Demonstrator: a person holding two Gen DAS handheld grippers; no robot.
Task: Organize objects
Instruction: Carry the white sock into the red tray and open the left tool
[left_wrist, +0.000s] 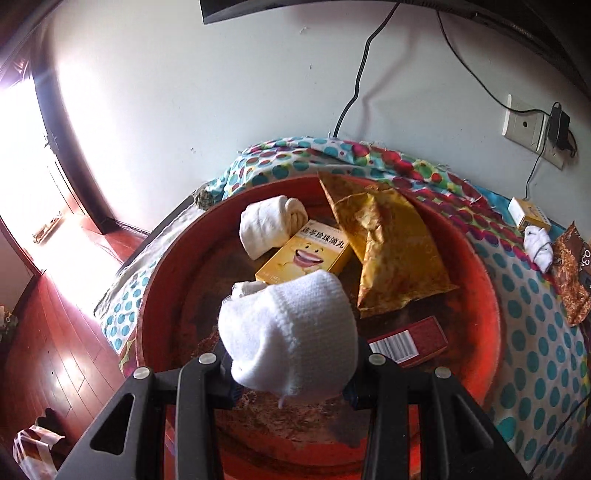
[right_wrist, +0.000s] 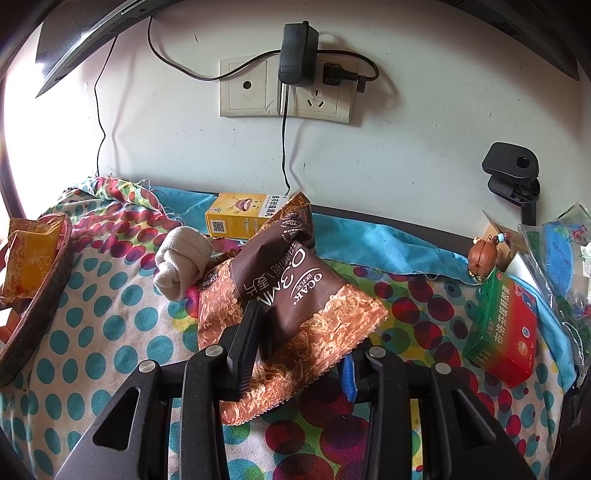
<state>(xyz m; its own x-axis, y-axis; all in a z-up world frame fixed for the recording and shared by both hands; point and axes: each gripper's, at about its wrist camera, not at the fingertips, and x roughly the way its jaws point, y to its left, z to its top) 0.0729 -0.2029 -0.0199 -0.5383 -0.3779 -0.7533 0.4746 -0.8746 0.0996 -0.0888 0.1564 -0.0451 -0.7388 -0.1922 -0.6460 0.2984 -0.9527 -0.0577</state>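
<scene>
My left gripper (left_wrist: 291, 369) is shut on a white rolled sock (left_wrist: 288, 332) and holds it above the red round basin (left_wrist: 480, 295). In the basin lie a cream rolled sock (left_wrist: 266, 225), a yellow medicine box (left_wrist: 306, 254), a yellow snack bag (left_wrist: 395, 254) and a red box (left_wrist: 410, 341). My right gripper (right_wrist: 295, 343) is shut on a brown snack bag (right_wrist: 291, 295) just above the dotted cloth (right_wrist: 110, 325). A beige rolled sock (right_wrist: 181, 258) and a yellow box (right_wrist: 240, 218) lie behind that bag.
A green and red medicine box (right_wrist: 502, 328) lies right of the brown bag, beside a small brown figurine (right_wrist: 480, 258) and plastic packets (right_wrist: 561, 258). The basin's edge (right_wrist: 40, 295) shows at the left. A wall with a socket (right_wrist: 284, 88) and cables backs the table.
</scene>
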